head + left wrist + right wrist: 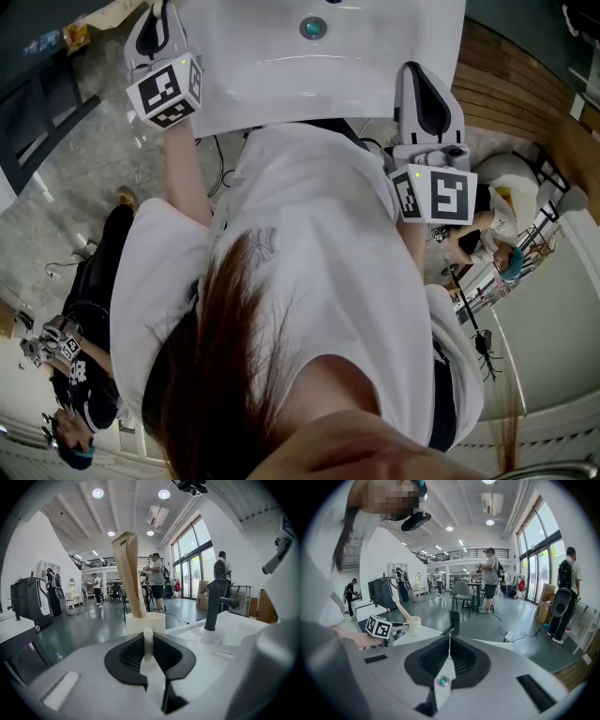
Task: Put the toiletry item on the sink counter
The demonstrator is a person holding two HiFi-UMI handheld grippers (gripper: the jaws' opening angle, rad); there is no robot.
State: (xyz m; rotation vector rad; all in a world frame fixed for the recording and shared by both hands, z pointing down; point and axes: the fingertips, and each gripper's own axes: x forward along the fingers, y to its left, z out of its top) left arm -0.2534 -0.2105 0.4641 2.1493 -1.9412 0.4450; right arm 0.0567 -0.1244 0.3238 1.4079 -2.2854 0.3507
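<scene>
Item: toiletry cup (pixel 145 621), cream, carrying a beige tube (pixel 130 573).
Place: sitting at the left front corner of the sink (pixel 281 66), over the counter (pixel 187 629) rim, left of the black faucet (pixel 213 606). Whether its base is touching the counter is not visible.
Axis: tube standing nearly upright, leaning slightly away from the faucet.
Left gripper (pixel 148 639): pinching a thin white part of the cup, which is lying straight ahead at its tips.
Right gripper (pixel 449 641): jaws pressing together on nothing, hovering at the sink's right side, well apart from the cup.
Judgement: the left hand is nearer, so lowering and releasing is falling to it.
</scene>
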